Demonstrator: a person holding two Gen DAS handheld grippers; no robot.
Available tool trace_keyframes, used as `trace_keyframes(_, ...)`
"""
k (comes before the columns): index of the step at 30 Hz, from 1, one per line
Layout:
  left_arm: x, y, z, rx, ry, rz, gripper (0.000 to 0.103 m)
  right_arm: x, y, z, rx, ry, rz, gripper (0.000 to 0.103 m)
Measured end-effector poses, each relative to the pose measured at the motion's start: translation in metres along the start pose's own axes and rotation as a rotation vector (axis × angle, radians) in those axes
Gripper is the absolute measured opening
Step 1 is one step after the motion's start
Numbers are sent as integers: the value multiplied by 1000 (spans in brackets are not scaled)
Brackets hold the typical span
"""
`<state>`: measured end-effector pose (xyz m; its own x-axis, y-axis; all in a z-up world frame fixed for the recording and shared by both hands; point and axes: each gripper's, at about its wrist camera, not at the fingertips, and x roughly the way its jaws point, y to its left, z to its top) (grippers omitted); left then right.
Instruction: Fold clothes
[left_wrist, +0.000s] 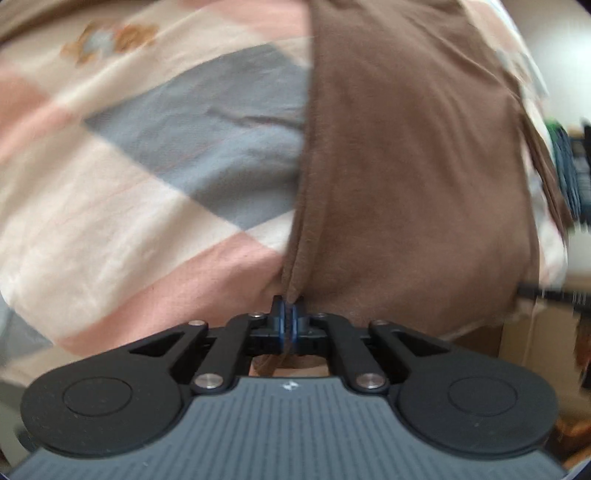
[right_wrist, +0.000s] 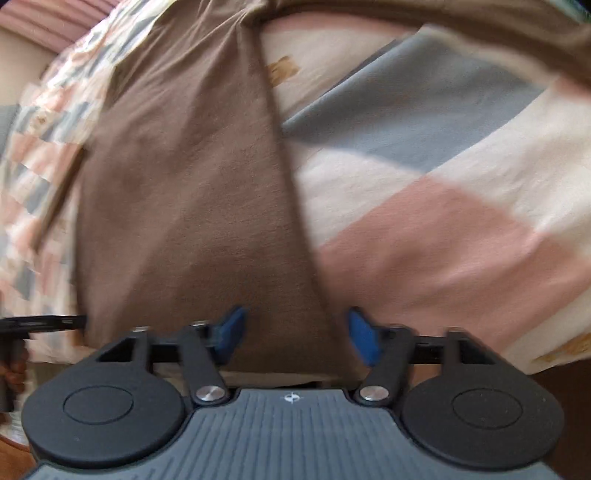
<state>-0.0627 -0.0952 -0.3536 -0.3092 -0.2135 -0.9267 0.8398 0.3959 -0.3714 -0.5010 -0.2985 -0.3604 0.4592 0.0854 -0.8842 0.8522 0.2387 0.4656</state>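
A brown garment (left_wrist: 413, 177) lies stretched over a bed with a pink, grey and cream checked cover (left_wrist: 122, 206). My left gripper (left_wrist: 289, 315) is shut on the garment's near left corner, the cloth pinched between its blue pads. In the right wrist view the same brown garment (right_wrist: 192, 206) runs away from me. My right gripper (right_wrist: 295, 332) is open, its blue fingertips (right_wrist: 232, 326) standing either side of the garment's near right edge without pinching it. The other gripper shows as a dark bar at the left edge (right_wrist: 40, 323).
The checked bed cover (right_wrist: 443, 177) fills both views. A bear print (left_wrist: 110, 40) marks the cover at the far left. Dark clutter (left_wrist: 572, 173) stands beyond the bed's right side. A cardboard-coloured surface (left_wrist: 517, 339) shows below the bed edge.
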Motion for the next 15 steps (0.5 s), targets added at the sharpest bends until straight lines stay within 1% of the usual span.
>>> trace_keyframes(1, -6, -1, -3, 29, -3, -15, 1, -1, 5, -4, 0, -9, -5, 4)
trace_keyframes(2, -13, 0, -9, 32, -14, -32, 1, -7, 8, -5, 5, -25, -8, 3)
trace_keyframes(4, -28, 2, -21, 18, -48, -61, 1, -19, 12, -8, 16, -59, -12, 3)
trace_keyframes(6, -35, 1, -33, 14, -76, -71, 1, -29, 6, -10, 31, -67, -40, 2)
trace_keyframes(7, -34, 0, -38, 20, -81, -53, 1, -34, 3, -12, 39, -70, -55, 2)
trace_keyframes(10, -10, -5, -37, 18, -45, 39, 2, -49, -8, -15, 62, -80, -100, 1)
trace_keyframes(13, 10, -14, -34, 43, -2, 146, 3, -27, -12, -12, 52, -43, -186, 1)
trace_keyframes(14, 9, -18, -34, 48, 1, 169, 6, -17, -11, -9, 46, -30, -212, 1)
trace_keyframes(15, 5, -20, -34, 35, 2, 192, 8, -13, -7, -6, 31, -13, -232, 1)
